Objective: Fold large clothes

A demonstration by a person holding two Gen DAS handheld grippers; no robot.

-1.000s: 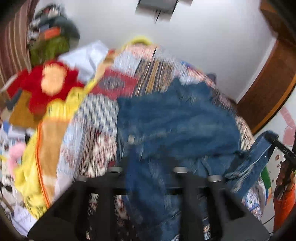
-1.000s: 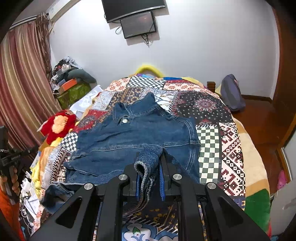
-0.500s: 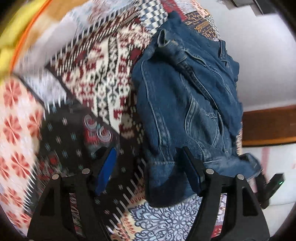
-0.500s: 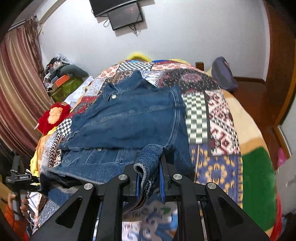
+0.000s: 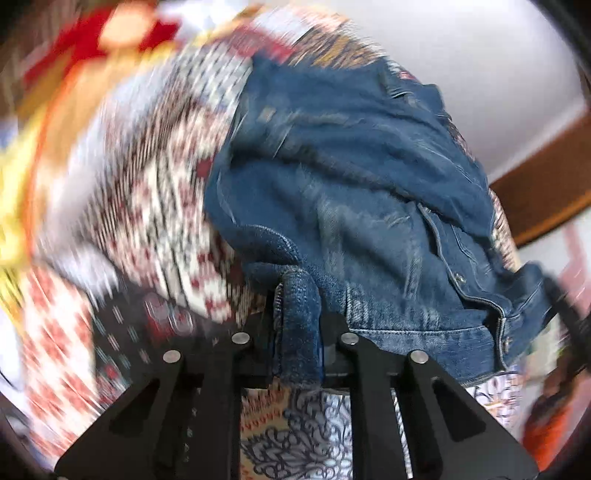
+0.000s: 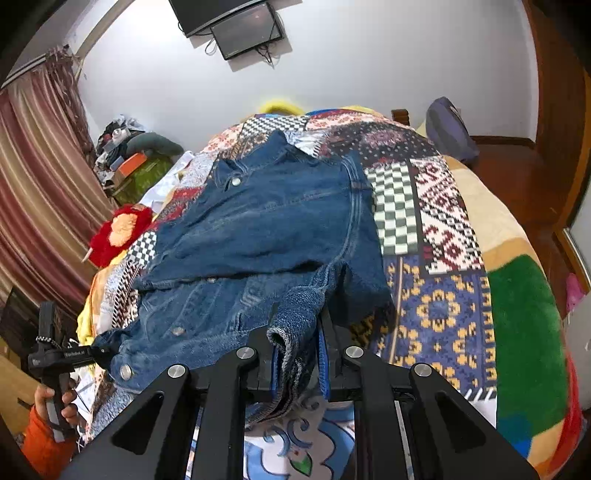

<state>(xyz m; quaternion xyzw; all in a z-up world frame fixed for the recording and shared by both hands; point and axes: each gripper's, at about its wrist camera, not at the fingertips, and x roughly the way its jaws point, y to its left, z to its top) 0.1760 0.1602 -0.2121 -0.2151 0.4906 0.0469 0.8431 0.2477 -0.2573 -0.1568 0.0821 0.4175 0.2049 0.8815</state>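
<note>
Denim jacket (image 6: 266, 221): lies spread on the patchwork quilt (image 6: 439, 306), collar toward the far wall, one layer doubled over the lower half; its near hem hangs off the bed's near edge between the two grippers.
Left gripper (image 5: 295, 314): jaws closing, a bunched fold of the jacket's hem between the pads and filling the gap; the fingertips themselves are buried in the cloth. In the right wrist view it (image 6: 94, 352) shows small at the jacket's left corner, its tips hidden by denim.
Right gripper (image 6: 299, 332): closed tight on a rolled wad of the jacket's edge, which spills down between the fingers; the pads are covered by the fabric.
Left hand (image 6: 55, 400): wraps the left gripper's handle at the frame's lower left, an orange sleeve (image 6: 40, 443) below it, cut by the frame edge.
Blur: the left wrist view is smeared, worst on the left, so the quilt patterns and a red and yellow shape (image 5: 122, 26) at the top cannot be read there.
Red plush item (image 6: 120, 232): beside the bed's left edge, partly behind the quilt; what it is stays unclear.
Clutter pile (image 6: 129, 155): heaped by the striped curtain (image 6: 40, 199), contents too small to sort.
Wall screen (image 6: 236, 26): its top cut off by the frame.
Blue bag (image 6: 448, 129): on the floor at the bed's far right corner, base hidden by the quilt.
</note>
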